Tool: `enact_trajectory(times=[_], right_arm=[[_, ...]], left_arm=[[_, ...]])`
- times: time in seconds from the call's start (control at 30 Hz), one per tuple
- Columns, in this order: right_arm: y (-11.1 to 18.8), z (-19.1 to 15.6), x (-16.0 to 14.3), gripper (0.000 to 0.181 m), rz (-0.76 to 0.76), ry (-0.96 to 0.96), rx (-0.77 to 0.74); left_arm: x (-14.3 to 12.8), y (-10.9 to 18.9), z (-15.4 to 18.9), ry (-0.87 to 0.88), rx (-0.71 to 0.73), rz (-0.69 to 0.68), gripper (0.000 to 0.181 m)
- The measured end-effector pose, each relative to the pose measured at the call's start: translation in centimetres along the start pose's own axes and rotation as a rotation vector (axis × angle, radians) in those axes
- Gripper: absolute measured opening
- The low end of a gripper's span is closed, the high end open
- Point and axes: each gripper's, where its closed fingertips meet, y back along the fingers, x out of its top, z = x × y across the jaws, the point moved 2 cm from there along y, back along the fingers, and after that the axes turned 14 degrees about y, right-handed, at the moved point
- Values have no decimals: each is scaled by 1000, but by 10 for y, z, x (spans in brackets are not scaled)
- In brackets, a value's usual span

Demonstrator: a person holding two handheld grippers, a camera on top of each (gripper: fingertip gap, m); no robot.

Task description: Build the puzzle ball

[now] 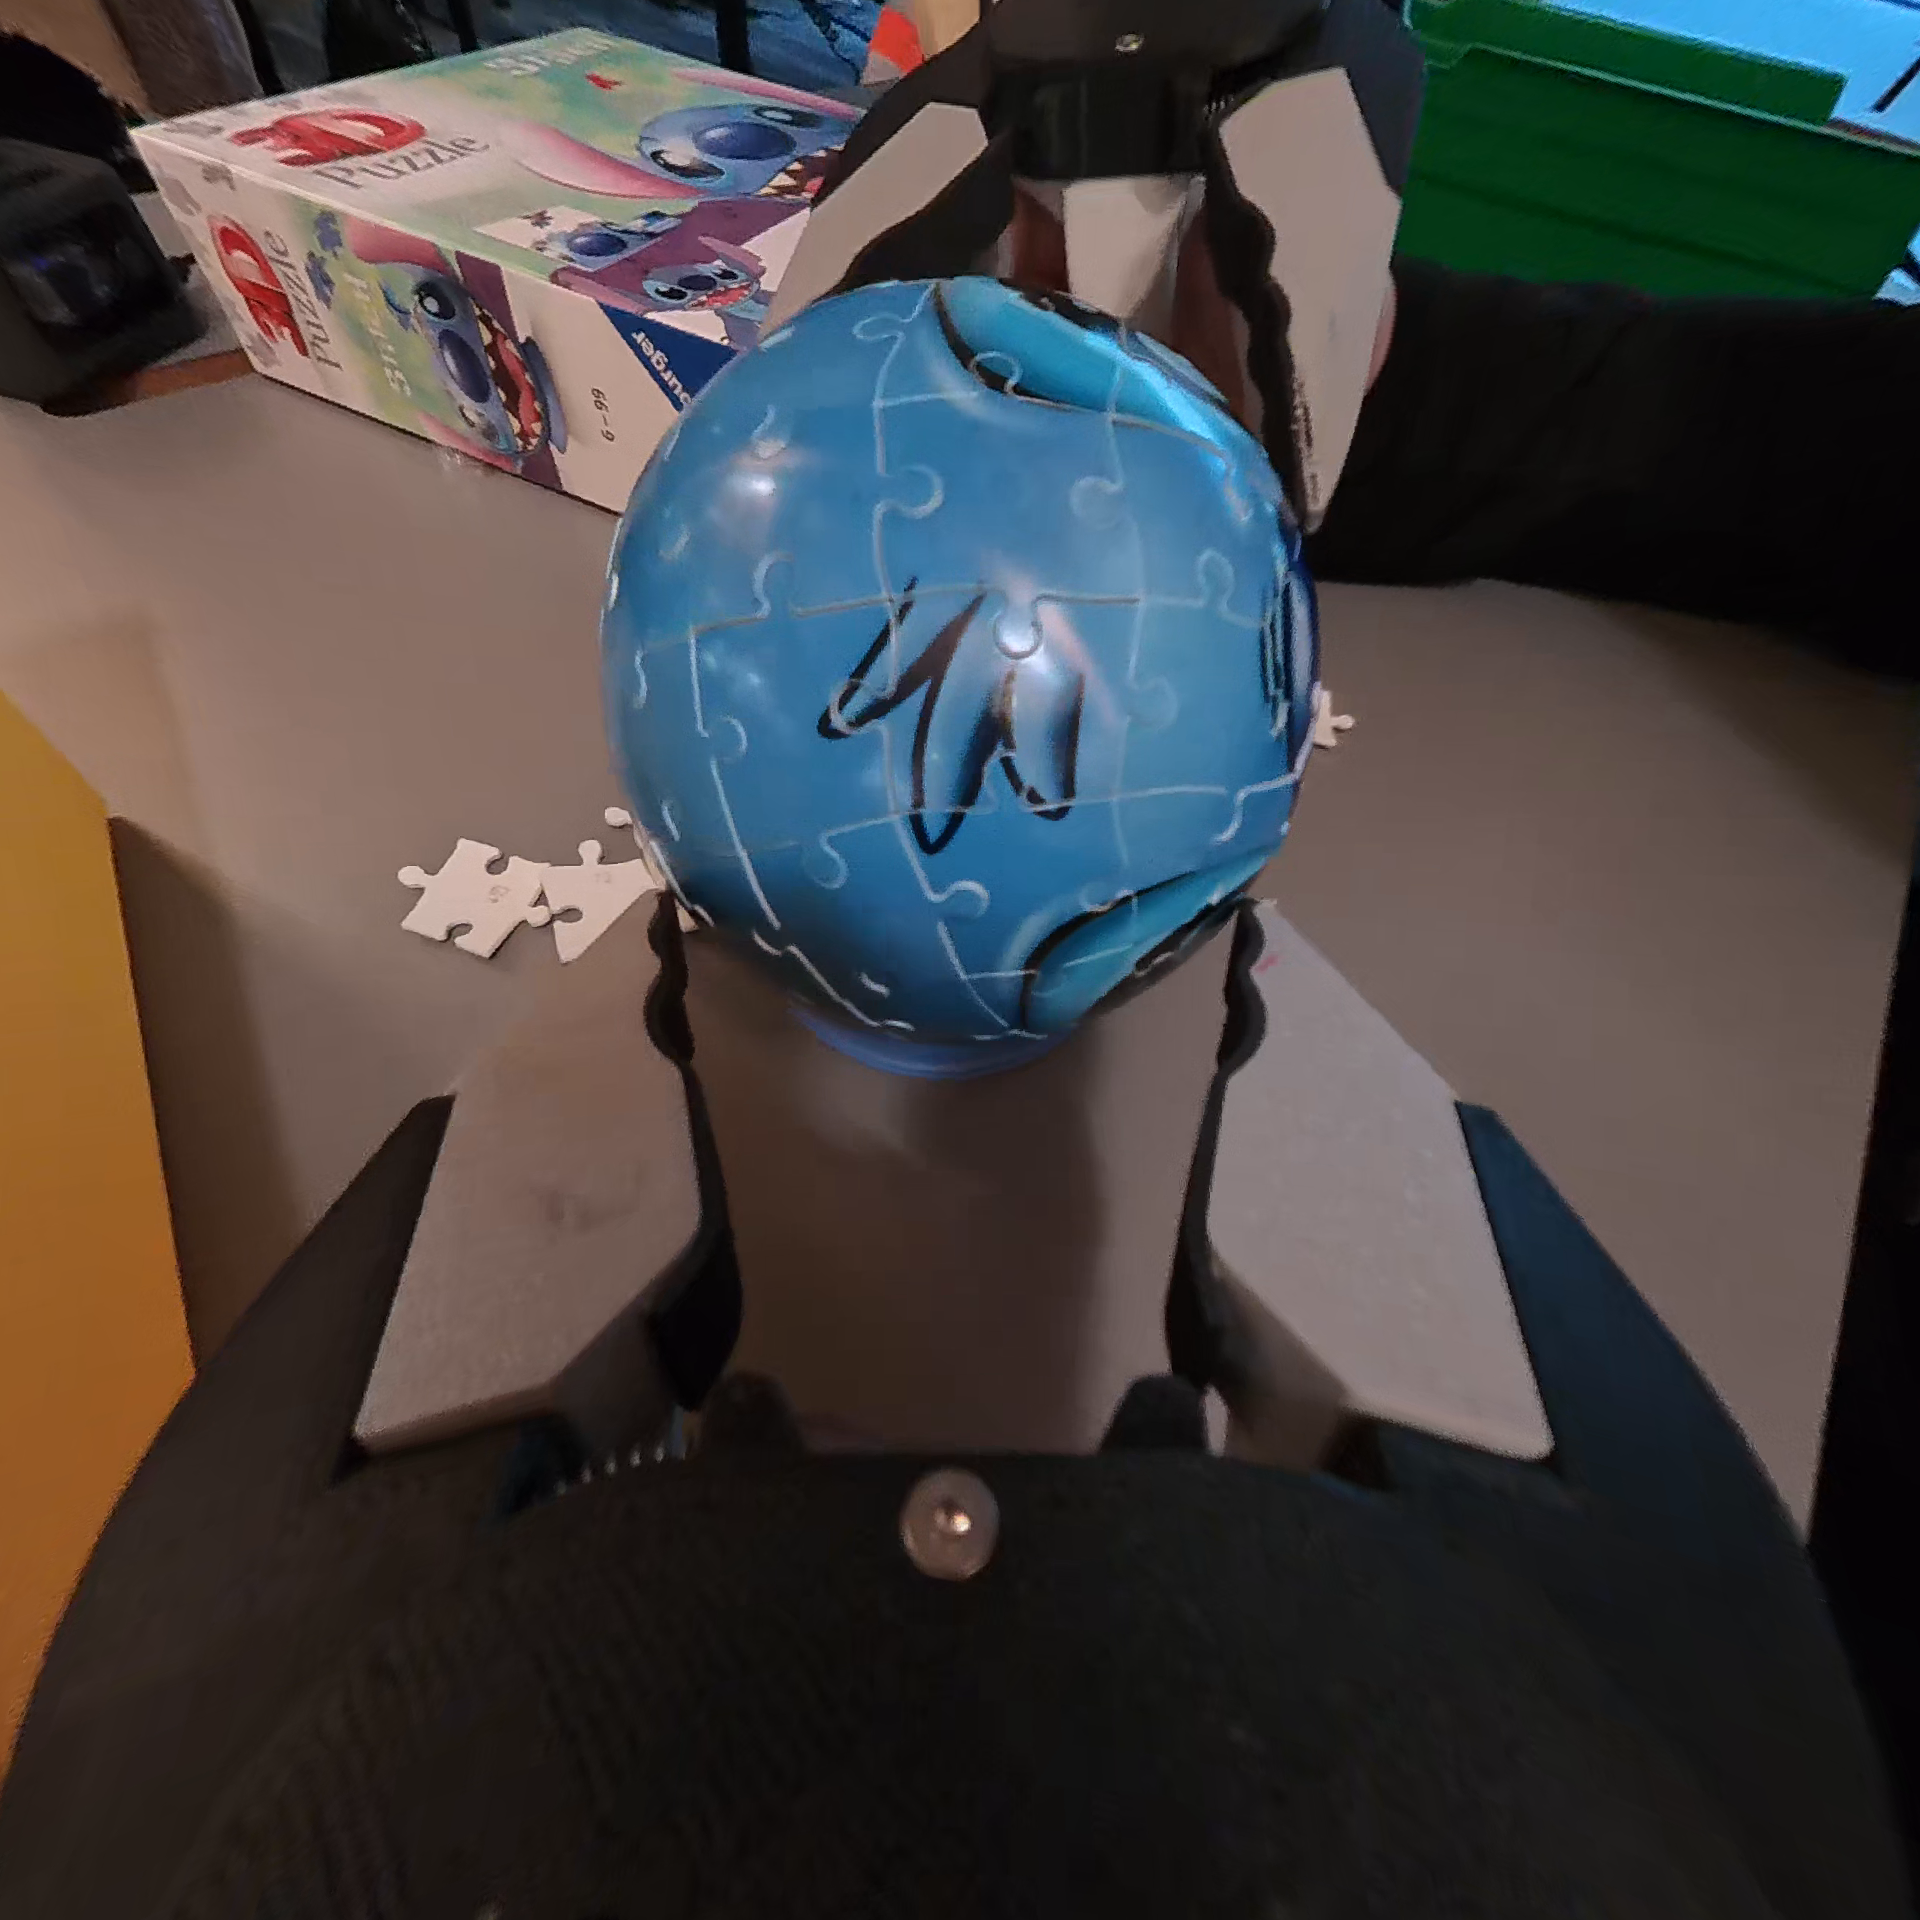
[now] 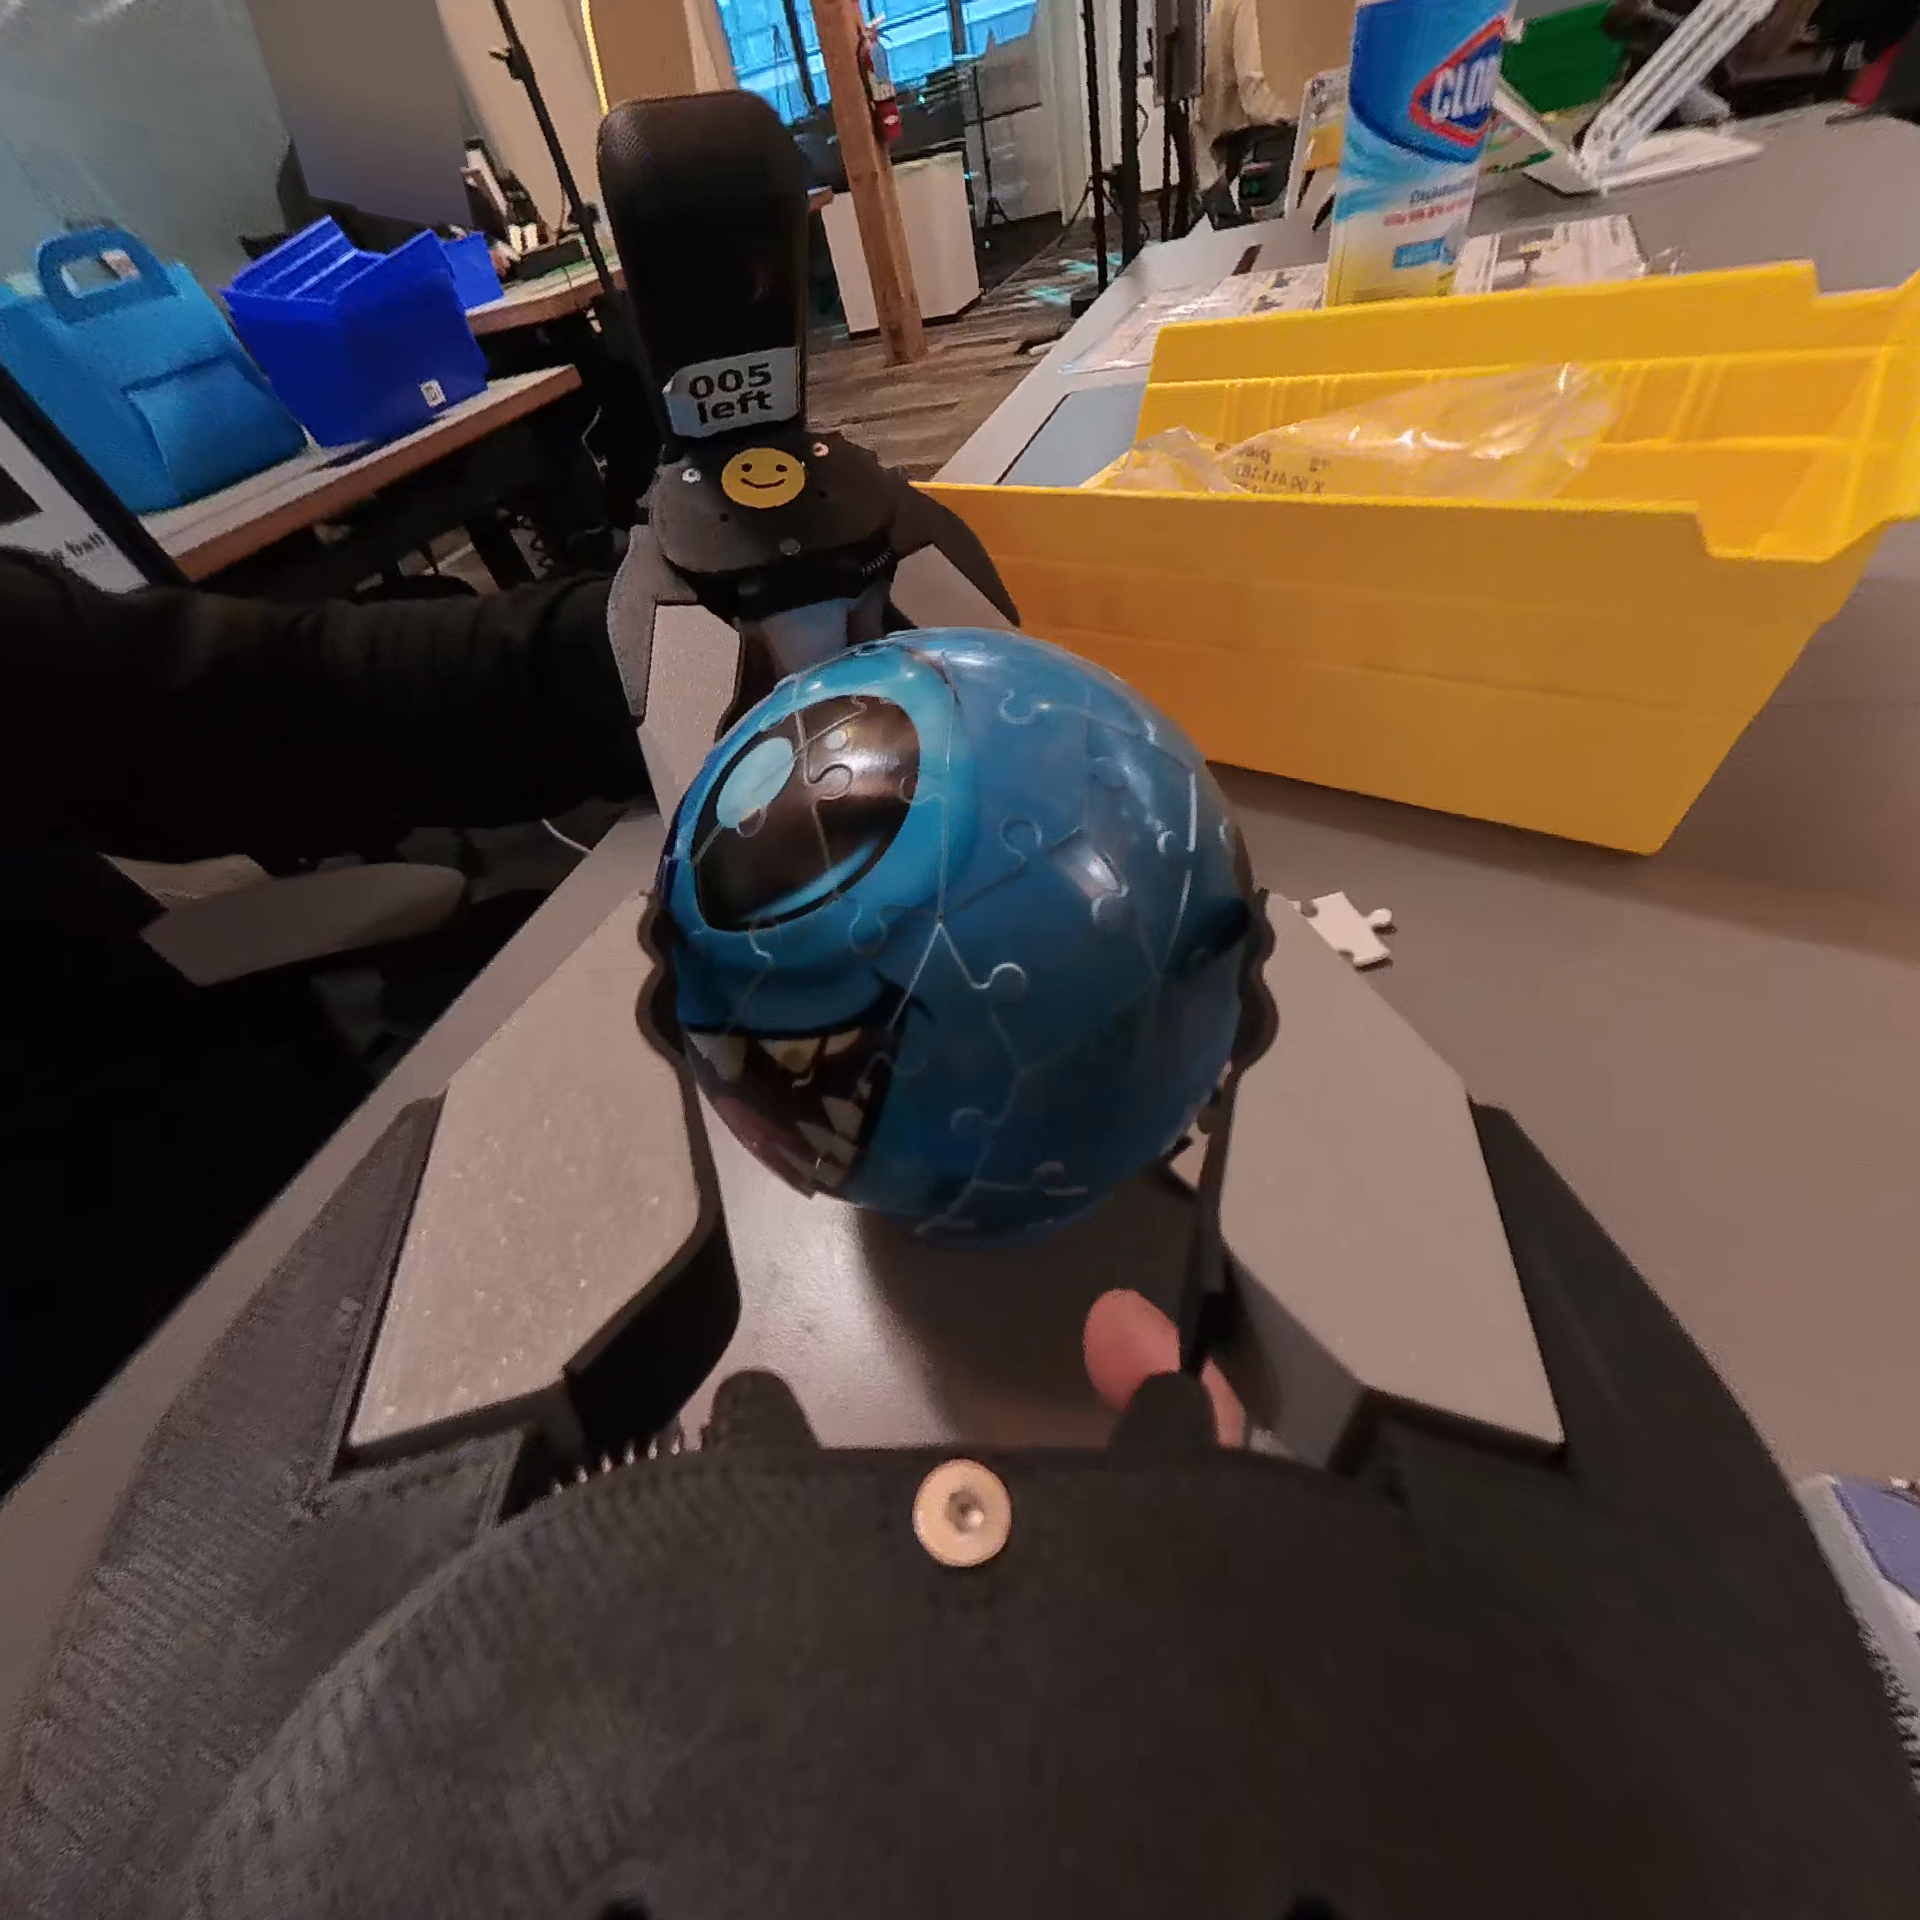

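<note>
Both my grippers, left gripper (image 1: 951,925) and right gripper (image 2: 951,956), have jaws clamped on the puzzle ball (image 1: 956,675) between them, above the surface (image 1: 312,644). Squeezing harder could pop seams; loose pieces (image 1: 520,899) lie beyond.

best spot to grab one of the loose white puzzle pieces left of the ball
The two loose pieces lie flat, white side up, on the grey table, touching each other. Come straight down from above and pinch one across its opposite edges, starting with the outer one, which lies farther from the puzzle ball.
</note>
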Motion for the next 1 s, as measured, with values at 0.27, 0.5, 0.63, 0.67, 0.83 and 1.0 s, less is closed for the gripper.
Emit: enact_trajectory(times=[0.27, 0.5, 0.63, 0.67, 0.83, 1.0], right_arm=[[-10, 7, 9, 104, -73, -162, -61], [-13, 10, 8, 104, -119, -285, -108], [-14, 9, 9, 104, -123, -251, -111], [-12, 9, 10, 104, -121, -241, -113], [21, 1, 35, 98, -43, -167, -126], [67, -41, 35, 83, -70, -72, -115]], left_arm=[[-8, -4, -3, 174, -132, -65, 102], [-5, 6, -7, 191, -111, -21, 102], [-6, 11, -9, 194, -79, 1, 101], [-6, 13, -9, 196, -68, 8, 101], [-10, 38, 1, 191, -46, 80, 106], [-30, 63, 27, 80, 42, 57, 102]])
